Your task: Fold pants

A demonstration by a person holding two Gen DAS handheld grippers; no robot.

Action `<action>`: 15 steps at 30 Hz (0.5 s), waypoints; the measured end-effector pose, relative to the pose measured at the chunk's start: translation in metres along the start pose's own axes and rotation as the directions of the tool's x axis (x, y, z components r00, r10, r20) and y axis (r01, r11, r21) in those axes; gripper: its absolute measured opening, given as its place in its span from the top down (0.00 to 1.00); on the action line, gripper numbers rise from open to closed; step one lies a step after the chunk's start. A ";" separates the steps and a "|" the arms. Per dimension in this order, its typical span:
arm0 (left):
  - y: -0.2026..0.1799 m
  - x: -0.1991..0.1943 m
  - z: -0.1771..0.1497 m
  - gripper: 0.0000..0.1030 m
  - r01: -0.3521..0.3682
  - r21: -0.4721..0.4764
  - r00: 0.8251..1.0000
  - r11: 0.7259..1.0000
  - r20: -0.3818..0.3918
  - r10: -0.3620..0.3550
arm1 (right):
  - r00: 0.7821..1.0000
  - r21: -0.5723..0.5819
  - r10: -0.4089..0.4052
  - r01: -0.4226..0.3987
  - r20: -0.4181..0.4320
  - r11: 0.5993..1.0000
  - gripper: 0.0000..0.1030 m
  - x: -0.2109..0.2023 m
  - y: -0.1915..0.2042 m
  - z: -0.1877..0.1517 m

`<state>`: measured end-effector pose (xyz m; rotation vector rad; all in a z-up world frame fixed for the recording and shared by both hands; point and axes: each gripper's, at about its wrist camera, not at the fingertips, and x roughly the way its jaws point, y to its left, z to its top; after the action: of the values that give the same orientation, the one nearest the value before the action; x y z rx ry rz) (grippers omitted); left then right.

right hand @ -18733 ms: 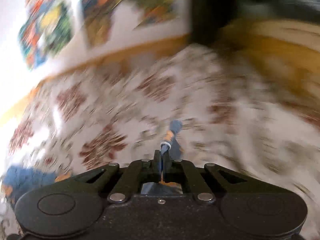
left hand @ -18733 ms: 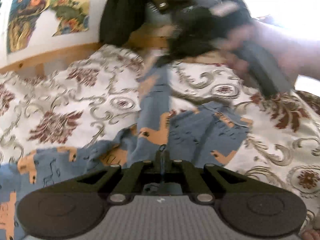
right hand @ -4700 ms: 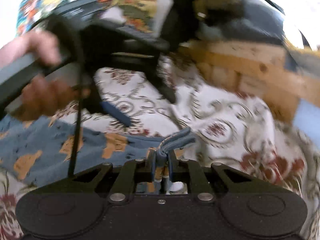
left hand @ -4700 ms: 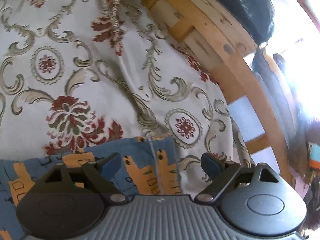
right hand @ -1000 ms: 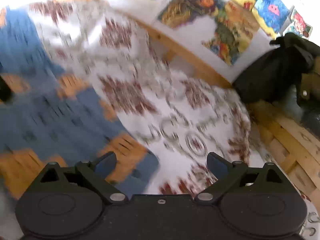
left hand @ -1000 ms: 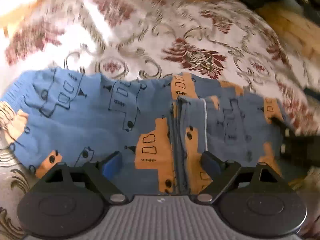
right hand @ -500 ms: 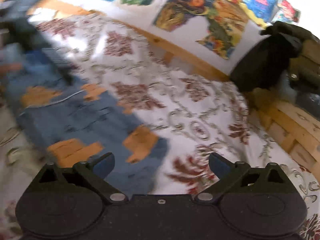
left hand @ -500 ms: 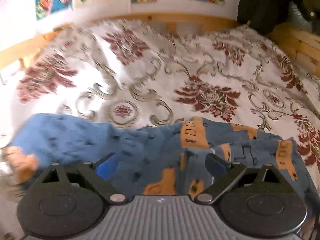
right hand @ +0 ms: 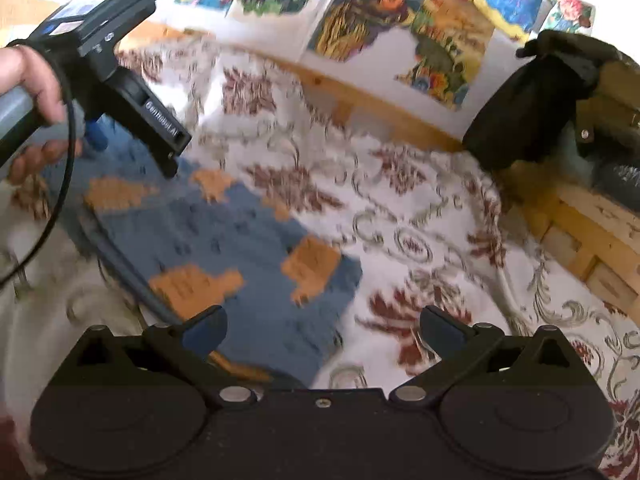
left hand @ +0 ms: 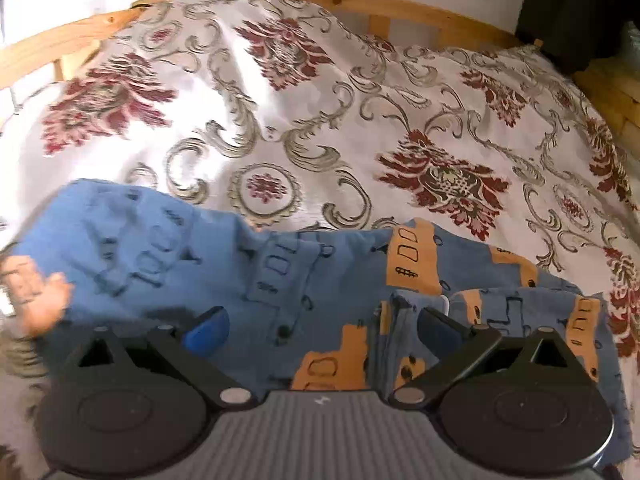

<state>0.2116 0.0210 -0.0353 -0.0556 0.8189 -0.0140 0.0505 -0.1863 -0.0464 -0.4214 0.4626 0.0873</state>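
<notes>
Left wrist view: the folded blue pants (left hand: pixel 320 280) are seen lying on the floral bedspread (left hand: pixel 320 120), beneath the left gripper (left hand: pixel 320 326), spread wide and empty. The right gripper (right hand: pixel 322 330) is likewise spread, nothing held.

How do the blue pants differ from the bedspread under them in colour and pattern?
The pants are blue with orange blocks and dark line drawings; the bedspread is white with red flowers and grey-green scrolls. The pants cover only a part near the cameras; the bedspread reaches to the wooden frame. Both are soft cloth and lie flat.
</notes>
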 end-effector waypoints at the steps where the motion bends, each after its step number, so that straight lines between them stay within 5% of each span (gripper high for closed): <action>1: 0.003 -0.005 0.002 0.00 -0.002 -0.007 1.000 1.000 -0.004 0.002 | 1.000 0.002 0.006 -0.006 0.008 1.000 0.01 0.000 0.002 0.004; 6: 0.017 -0.034 0.005 0.00 -0.025 -0.009 0.999 1.000 -0.029 0.025 | 0.997 -0.028 0.041 -0.040 0.058 0.999 0.01 -0.002 0.016 0.021; 11: 0.032 -0.064 0.007 0.00 -0.060 0.088 0.997 0.994 -0.039 0.063 | 0.991 -0.017 0.091 -0.090 0.096 0.996 0.01 0.006 0.033 0.042; 15: 0.063 -0.090 -0.003 0.00 -0.087 0.114 0.991 0.990 0.109 0.074 | 0.983 -0.013 0.142 -0.141 0.121 0.990 0.01 0.016 0.051 0.060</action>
<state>0.1472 0.0865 0.0246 0.0882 0.7138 0.0165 0.0807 -0.1159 -0.0244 -0.3845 0.3723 0.2502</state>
